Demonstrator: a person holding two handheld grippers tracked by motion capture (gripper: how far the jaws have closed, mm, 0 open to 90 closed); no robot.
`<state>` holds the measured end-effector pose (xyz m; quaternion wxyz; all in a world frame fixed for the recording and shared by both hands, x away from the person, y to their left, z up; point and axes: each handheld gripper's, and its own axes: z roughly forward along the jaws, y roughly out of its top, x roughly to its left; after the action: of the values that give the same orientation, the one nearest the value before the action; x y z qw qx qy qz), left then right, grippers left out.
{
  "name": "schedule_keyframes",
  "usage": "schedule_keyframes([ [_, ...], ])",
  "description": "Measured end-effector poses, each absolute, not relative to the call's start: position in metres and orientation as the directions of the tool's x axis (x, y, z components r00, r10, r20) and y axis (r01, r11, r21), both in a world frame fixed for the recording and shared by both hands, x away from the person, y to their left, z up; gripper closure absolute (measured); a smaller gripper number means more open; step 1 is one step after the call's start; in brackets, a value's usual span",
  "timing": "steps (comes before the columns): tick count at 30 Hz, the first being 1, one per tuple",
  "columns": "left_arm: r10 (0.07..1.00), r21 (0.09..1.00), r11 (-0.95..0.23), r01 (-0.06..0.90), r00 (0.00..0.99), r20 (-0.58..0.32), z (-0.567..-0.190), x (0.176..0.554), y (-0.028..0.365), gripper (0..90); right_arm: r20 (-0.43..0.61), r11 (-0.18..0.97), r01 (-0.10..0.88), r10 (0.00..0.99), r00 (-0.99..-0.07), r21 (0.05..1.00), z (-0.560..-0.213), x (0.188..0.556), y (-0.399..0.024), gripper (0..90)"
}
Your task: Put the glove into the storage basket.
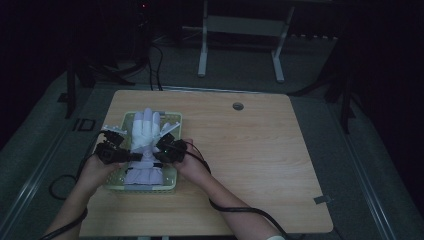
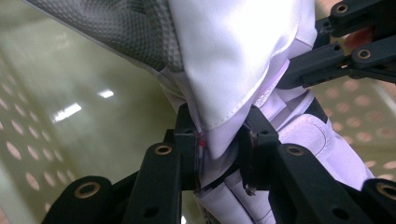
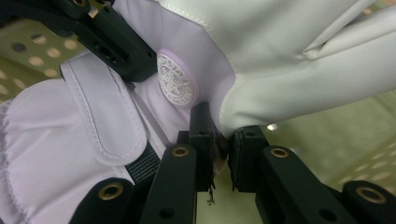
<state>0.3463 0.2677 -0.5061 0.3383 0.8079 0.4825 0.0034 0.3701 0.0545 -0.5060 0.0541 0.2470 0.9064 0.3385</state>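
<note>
A white and pale lilac ski glove (image 1: 144, 145) lies lengthwise in a pale green basket (image 1: 172, 184), fingers pointing away. My left gripper (image 1: 131, 156) is shut on the glove's left edge near the wrist; in the left gripper view the pads pinch a fold of white fabric (image 2: 219, 126). My right gripper (image 1: 158, 156) is shut on the glove's right edge; in the right gripper view its pads clamp the white seam (image 3: 224, 135) just below a round lilac badge (image 3: 175, 85). The glove's lilac cuff (image 3: 56, 154) with a strap lies to the left there.
The basket stands at the front left of a light wooden table (image 1: 250, 150), with a round cable hole (image 1: 238, 106) at the back. Perforated basket walls (image 2: 28, 154) close in on both sides of the glove. A cable (image 1: 240, 209) trails from the right gripper.
</note>
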Motion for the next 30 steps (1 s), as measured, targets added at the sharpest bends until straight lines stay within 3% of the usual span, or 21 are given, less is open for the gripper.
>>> schedule_keyframes([
  [4, 0.801, 0.518, -0.318, 0.794, 0.518, -0.301, -0.51, 0.347, 0.265, 70.6, 0.056, 0.674, 0.411, 0.482, -0.874, 0.614, -0.512, 0.369, 0.06, 78.2],
  [9, 0.832, 0.489, -0.323, 0.81, 0.489, -0.261, -0.512, 0.348, 0.264, 59.4, 0.061, 0.671, 0.409, 0.478, -0.876, 0.619, -0.512, 0.367, 0.061, 59.6],
  [11, 0.864, 0.453, -0.384, 0.805, 0.486, -0.132, -0.514, 0.348, 0.249, 51.3, 0.078, 0.658, 0.419, 0.482, -0.873, 0.626, -0.512, 0.367, 0.06, 54.4],
  [15, 0.869, 0.44, -0.4, 0.804, 0.485, -0.097, -0.517, 0.349, 0.243, 46.6, 0.082, 0.642, 0.427, 0.494, -0.865, 0.636, -0.509, 0.366, 0.056, 50.6],
  [19, 0.881, 0.478, -0.384, 0.79, 0.469, -0.068, -0.515, 0.347, 0.243, 42.3, 0.128, 0.605, 0.43, 0.477, -0.87, 0.669, -0.503, 0.371, 0.042, 41.5],
  [21, 0.889, 0.508, -0.359, 0.783, 0.452, -0.069, -0.512, 0.346, 0.243, 32.6, 0.13, 0.591, 0.411, 0.458, -0.879, 0.694, -0.499, 0.371, 0.037, 33.3],
  [23, 0.884, 0.542, -0.34, 0.769, 0.458, -0.094, -0.508, 0.343, 0.245, 25.1, 0.121, 0.58, 0.395, 0.453, -0.883, 0.712, -0.495, 0.371, 0.033, 31.2],
  [25, 0.884, 0.592, -0.314, 0.742, 0.456, -0.102, -0.503, 0.34, 0.247, 17.4, 0.142, 0.58, 0.397, 0.434, -0.89, 0.712, -0.492, 0.371, 0.029, 22.0],
  [26, 0.884, 0.592, -0.314, 0.742, 0.456, -0.102, -0.503, 0.34, 0.247, 14.3, 0.142, 0.58, 0.397, 0.434, -0.89, 0.712, -0.492, 0.371, 0.029, 22.0],
  [30, 0.885, 0.668, -0.296, 0.682, 0.46, -0.078, -0.49, 0.332, 0.244, 14.2, 0.141, 0.595, 0.384, 0.413, -0.9, 0.706, -0.489, 0.371, 0.02, 14.2],
])
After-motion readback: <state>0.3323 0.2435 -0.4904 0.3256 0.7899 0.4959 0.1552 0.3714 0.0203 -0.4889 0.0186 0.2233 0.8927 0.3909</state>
